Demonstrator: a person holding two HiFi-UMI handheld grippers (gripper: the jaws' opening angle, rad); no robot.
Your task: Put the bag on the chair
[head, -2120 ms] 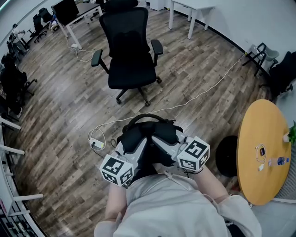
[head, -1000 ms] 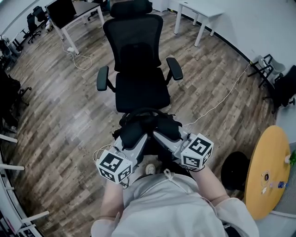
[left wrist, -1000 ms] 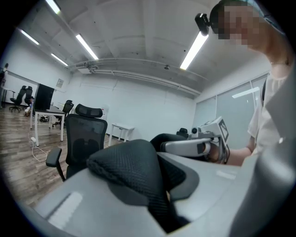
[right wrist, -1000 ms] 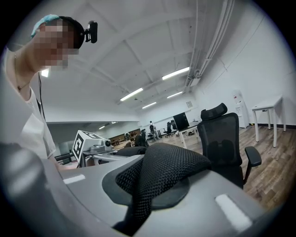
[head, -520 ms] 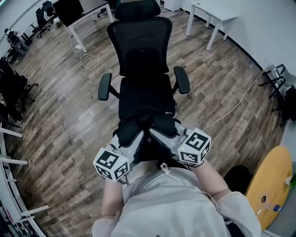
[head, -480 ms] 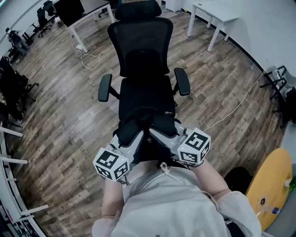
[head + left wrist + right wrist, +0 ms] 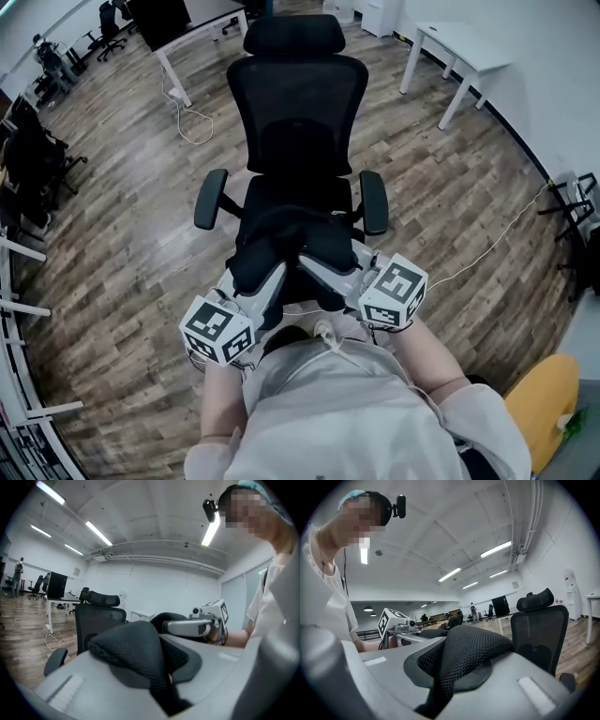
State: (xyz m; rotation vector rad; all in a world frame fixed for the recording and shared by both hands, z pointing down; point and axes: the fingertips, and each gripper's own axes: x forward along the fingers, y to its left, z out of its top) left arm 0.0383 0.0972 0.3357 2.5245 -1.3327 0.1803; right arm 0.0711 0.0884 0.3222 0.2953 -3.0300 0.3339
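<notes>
The room is a wide office with a floor [image 7: 122,234] of grey-brown wood planks and plain white walls. Long strip lights [image 7: 98,527] run across the pale ceiling. A black mesh chair [image 7: 300,122] with a headrest stands on the planks, facing the person.

The black bag [image 7: 281,239] hangs low over the front of the seat [image 7: 300,192], between the two armrests. I cannot tell whether it rests on the cushion. The left claw [image 7: 269,279] is closed on a fold of the bag's mesh fabric, and the right claw [image 7: 314,269] is clamped on another fold just beside it.

A white worktop [image 7: 464,56] stands near the far right wall, and a second worktop [image 7: 202,33] stands at the far left. A white cable [image 7: 187,122] loops on the planks by its legs. The edge of a round yellow worktop [image 7: 544,403] shows at the near right.
</notes>
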